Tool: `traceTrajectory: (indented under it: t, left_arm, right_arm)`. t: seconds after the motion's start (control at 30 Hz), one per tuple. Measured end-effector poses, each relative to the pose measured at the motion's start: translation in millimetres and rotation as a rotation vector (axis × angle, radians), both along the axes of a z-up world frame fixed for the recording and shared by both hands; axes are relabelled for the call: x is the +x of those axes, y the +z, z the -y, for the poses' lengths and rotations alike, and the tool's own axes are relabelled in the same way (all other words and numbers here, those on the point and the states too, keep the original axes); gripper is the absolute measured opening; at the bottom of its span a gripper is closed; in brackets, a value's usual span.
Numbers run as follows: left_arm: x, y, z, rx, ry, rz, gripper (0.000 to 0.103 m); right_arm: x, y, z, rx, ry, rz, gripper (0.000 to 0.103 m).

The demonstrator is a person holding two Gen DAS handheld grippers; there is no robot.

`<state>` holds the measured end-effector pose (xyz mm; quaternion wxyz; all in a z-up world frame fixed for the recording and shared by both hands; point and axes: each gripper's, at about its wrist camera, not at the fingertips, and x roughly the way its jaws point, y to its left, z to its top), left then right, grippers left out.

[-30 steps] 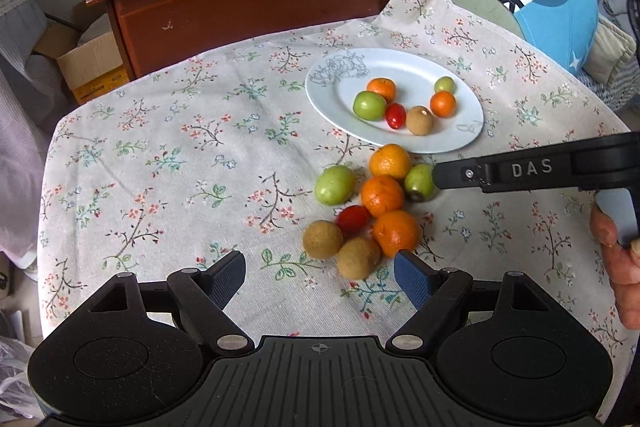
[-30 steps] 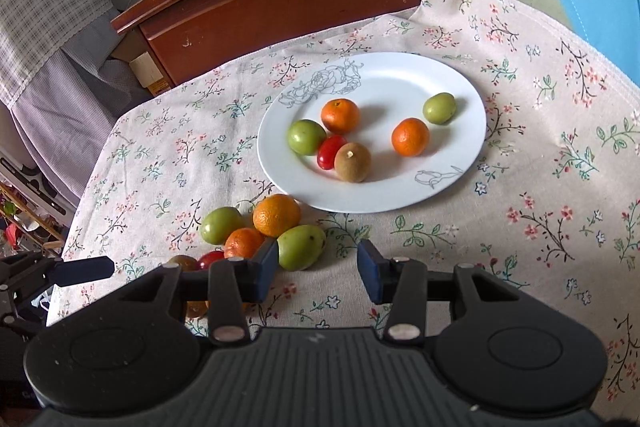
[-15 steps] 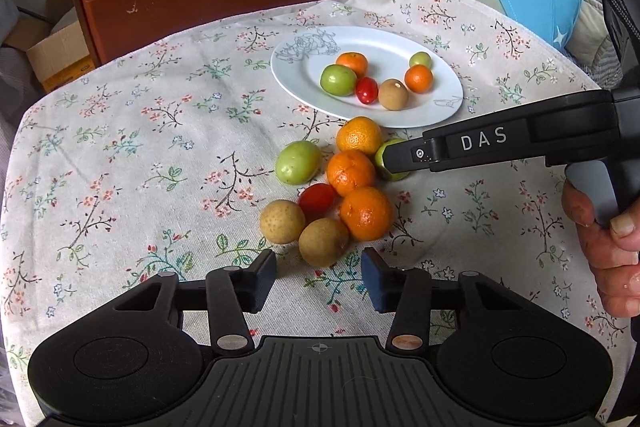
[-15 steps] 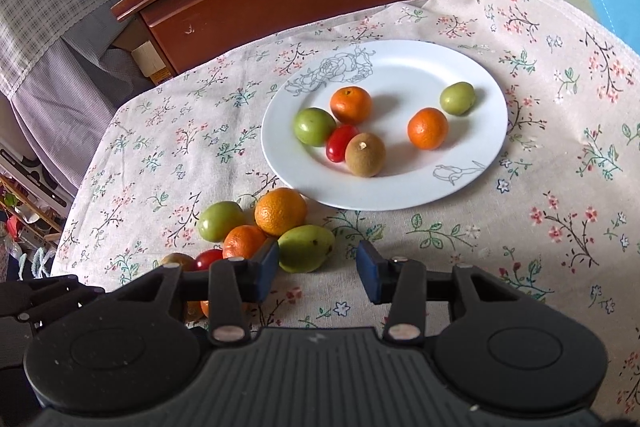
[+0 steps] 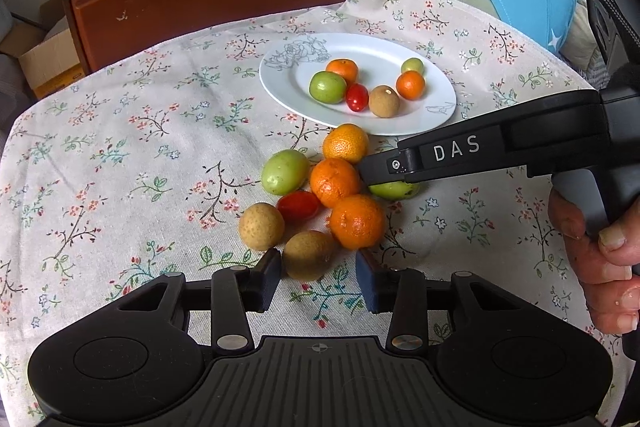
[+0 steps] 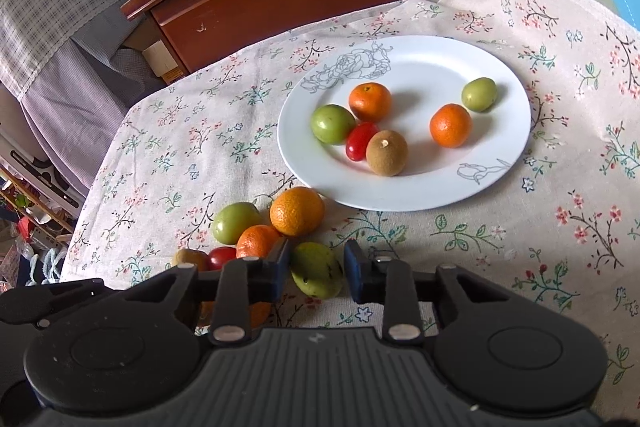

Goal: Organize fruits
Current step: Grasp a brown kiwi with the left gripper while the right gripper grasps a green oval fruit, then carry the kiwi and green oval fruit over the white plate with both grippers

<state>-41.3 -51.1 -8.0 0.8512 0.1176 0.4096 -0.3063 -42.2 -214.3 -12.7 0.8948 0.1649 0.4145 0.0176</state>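
Your left claw [image 5: 318, 277] has just been closing; its pads bracket the brown fruit [image 5: 309, 254], the left pad touching, the right just clear. Your right claw [image 6: 316, 273] is clamped on the oblong green fruit [image 6: 318, 275]. Ahead lie the loose oranges [image 5: 335, 182], beyond them the white plate [image 6: 416, 195] with six fruits
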Motion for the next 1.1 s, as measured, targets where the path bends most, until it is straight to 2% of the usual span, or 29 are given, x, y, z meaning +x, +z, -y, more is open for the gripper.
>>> traceTrajectory:
  t: [0.07,0.2,0.67,0.87,1.1]
  left_arm:
    - [-0.7,-0.3,0.4,0.002,-0.005,0.005,0.037]
    - [-2.4,-0.1,0.2,0.002,-0.015,0.013,0.024]
    - [-3.9,-2.1,2.3,0.014,-0.028,0.034,0.025]
    - [-6.1,1.6,0.1,-0.004,-0.031,0.038,0.024]
    - [-5.4,12.9,-4.2,-0.039,-0.012,0.033,0.024]
  right_arm:
    - [-0.1,0.2,-1.2,-0.008,0.003,0.002,0.028]
    - [-0.2,1.2,-1.8,-0.006,0.004,0.0,0.028]
    - [-0.3,0.0,-0.4,0.013,0.005,-0.021,0.031]
    - [-1.4,1.2,-3.5,-0.004,0.009,-0.021,0.028]
    - [-6.0,16.3,-1.8,-0.006,0.01,0.016,0.028]
